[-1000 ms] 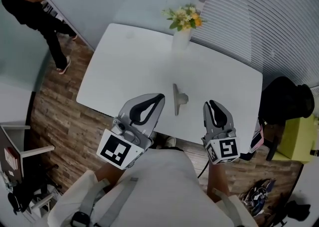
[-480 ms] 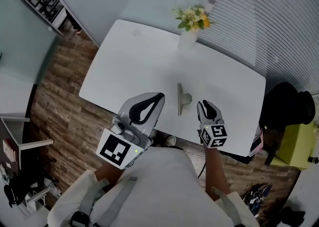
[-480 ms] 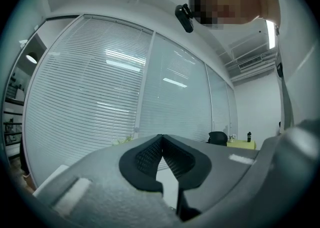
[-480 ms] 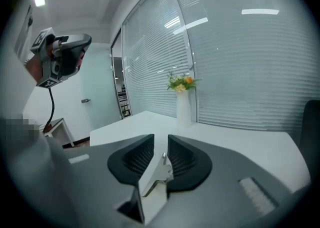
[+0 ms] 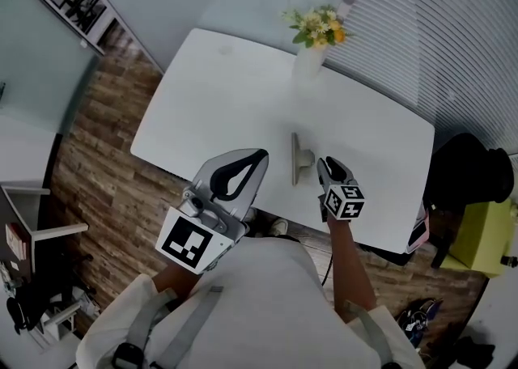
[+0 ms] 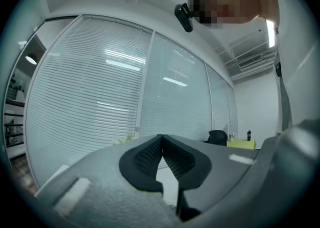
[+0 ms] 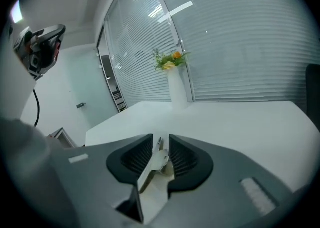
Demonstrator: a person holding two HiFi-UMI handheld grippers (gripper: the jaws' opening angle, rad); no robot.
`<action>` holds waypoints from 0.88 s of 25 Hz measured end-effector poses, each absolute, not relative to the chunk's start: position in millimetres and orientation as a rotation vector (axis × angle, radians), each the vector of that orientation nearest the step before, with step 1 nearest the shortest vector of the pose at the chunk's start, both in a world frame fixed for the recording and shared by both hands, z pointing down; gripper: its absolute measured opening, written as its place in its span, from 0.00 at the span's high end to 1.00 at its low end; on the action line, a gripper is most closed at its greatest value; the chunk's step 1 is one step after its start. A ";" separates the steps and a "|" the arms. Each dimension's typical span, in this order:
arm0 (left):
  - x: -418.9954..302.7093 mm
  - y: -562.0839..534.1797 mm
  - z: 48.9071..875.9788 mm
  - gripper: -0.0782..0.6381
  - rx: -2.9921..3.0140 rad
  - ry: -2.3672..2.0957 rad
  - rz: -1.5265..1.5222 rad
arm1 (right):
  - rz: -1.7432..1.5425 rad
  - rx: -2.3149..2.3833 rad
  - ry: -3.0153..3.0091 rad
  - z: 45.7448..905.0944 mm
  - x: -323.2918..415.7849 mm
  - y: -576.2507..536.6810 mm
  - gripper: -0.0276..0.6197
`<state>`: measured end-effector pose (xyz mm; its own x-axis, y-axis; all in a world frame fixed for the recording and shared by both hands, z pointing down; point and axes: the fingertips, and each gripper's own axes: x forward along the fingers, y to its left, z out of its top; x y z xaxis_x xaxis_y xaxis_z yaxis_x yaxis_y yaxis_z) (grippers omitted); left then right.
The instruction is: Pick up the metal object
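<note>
The metal object (image 5: pixel 299 159), a flat grey strip standing on edge with a round knob on its side, rests on the white table (image 5: pixel 227 100) near the front edge. My right gripper (image 5: pixel 324 167) is just right of it, low over the table, and its jaws are opening. In the right gripper view the metal object (image 7: pixel 159 159) shows in the gap of the right gripper (image 7: pixel 160 142), with no pad pressing on it. My left gripper (image 5: pixel 261 154) hovers to the left of the object, shut and empty; in its own view the left gripper (image 6: pixel 161 139) points at the window blinds.
A white vase of flowers (image 5: pixel 312 56) stands at the table's far edge, also visible as the vase (image 7: pixel 176 84) ahead of the right gripper. A black chair (image 5: pixel 465 169) and a yellow seat (image 5: pixel 481 226) are off the table's right end. Wood floor lies to the left.
My right gripper has moved left and forward, closing in on the metal object, and its jaws have spread. The left gripper has stayed put. A person at far left has left the view.
</note>
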<state>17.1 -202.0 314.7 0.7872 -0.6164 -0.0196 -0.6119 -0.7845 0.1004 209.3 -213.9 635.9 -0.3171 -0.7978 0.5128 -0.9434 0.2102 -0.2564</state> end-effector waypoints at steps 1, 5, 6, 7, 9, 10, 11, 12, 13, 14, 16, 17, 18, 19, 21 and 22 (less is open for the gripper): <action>16.7 -201.6 314.6 0.89 2.885 -0.994 -0.077 | 0.792 1.642 -2.213 641.3 209.4 -215.5 0.80; 14.2 -201.3 314.4 0.89 2.883 -1.000 -0.076 | 0.833 1.622 -2.193 658.6 207.6 -222.1 0.79; 13.3 -201.2 314.3 0.89 2.882 -1.002 -0.077 | 0.843 1.618 -2.189 662.3 206.9 -223.4 0.79; 12.4 -201.3 314.2 0.89 2.881 -1.005 -0.078 | 0.853 1.614 -2.185 666.3 206.2 -224.6 0.79; 11.0 -202.3 314.9 0.89 2.878 -1.010 -0.077 | 0.876 1.609 -2.177 674.7 205.5 -227.0 0.78; 10.4 -203.0 315.4 0.89 2.877 -1.012 -0.076 | 0.885 1.605 -2.173 678.7 205.1 -228.3 0.78; 9.6 -203.6 315.8 0.89 2.875 -1.015 -0.075 | 0.892 1.601 -2.169 682.4 204.6 -229.3 0.78; 8.6 -204.1 316.1 0.89 2.874 -1.018 -0.074 | 0.899 1.595 -2.165 686.0 203.8 -230.2 0.78; 7.7 -204.6 316.4 0.89 2.873 -1.021 -0.073 | 0.907 1.590 -2.162 689.4 203.1 -231.1 0.77; 6.8 -205.1 316.9 0.89 2.872 -1.024 -0.072 | 0.915 1.586 -2.158 692.8 202.7 -231.9 0.77; 5.1 -205.9 318.2 0.89 2.869 -1.028 -0.068 | 0.930 1.577 -2.151 699.0 202.2 -233.2 0.77; 4.0 -206.2 318.7 0.89 2.867 -1.030 -0.065 | 0.936 1.574 -2.147 701.8 202.0 -233.9 0.76; 2.9 -206.7 319.0 0.89 2.865 -1.033 -0.063 | 0.944 1.572 -2.144 704.4 201.9 -234.5 0.76; 1.9 -207.3 319.3 0.89 2.864 -1.036 -0.061 | 0.952 1.570 -2.142 707.1 201.7 -235.2 0.76; 0.0 -208.3 319.5 0.89 2.862 -1.043 -0.060 | 0.971 1.565 -2.139 712.2 200.9 -235.6 0.76; -1.1 -208.6 319.6 0.89 2.862 -1.046 -0.058 | 0.979 1.562 -2.138 714.3 200.1 -235.5 0.75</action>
